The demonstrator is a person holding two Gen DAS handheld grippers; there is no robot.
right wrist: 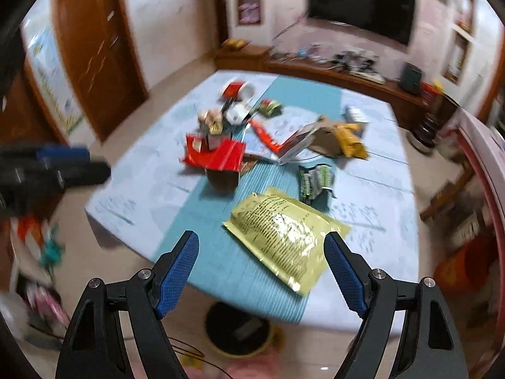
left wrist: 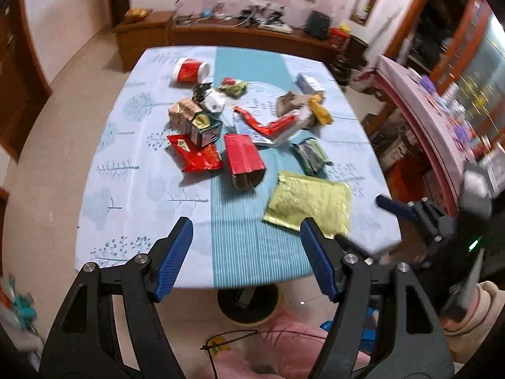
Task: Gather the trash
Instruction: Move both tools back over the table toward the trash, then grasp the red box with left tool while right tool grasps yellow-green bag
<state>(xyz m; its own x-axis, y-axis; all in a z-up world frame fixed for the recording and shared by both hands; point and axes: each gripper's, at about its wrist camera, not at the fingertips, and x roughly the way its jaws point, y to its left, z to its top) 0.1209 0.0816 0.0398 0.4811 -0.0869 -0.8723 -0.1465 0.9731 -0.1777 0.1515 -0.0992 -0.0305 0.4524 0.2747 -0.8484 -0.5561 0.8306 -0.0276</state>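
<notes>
Both grippers hang above the near edge of the desk (left wrist: 126, 189). The left gripper (left wrist: 246, 252) is spread wide and grasps nothing. The right gripper (right wrist: 262, 268) is spread wide too, with nothing between its blue pads.

The trash lies in a heap in the middle of the desk. A shiny gold bag (right wrist: 284, 240) lies flat near the front edge, closest to the right gripper. Behind it sits a small green wrapper (right wrist: 315, 180). A red box (left wrist: 243, 154) lies left of that. A red and white cup (left wrist: 191, 70) lies tipped over at the far left. The right view is blurry, so the small far pieces are hard to name.
</notes>
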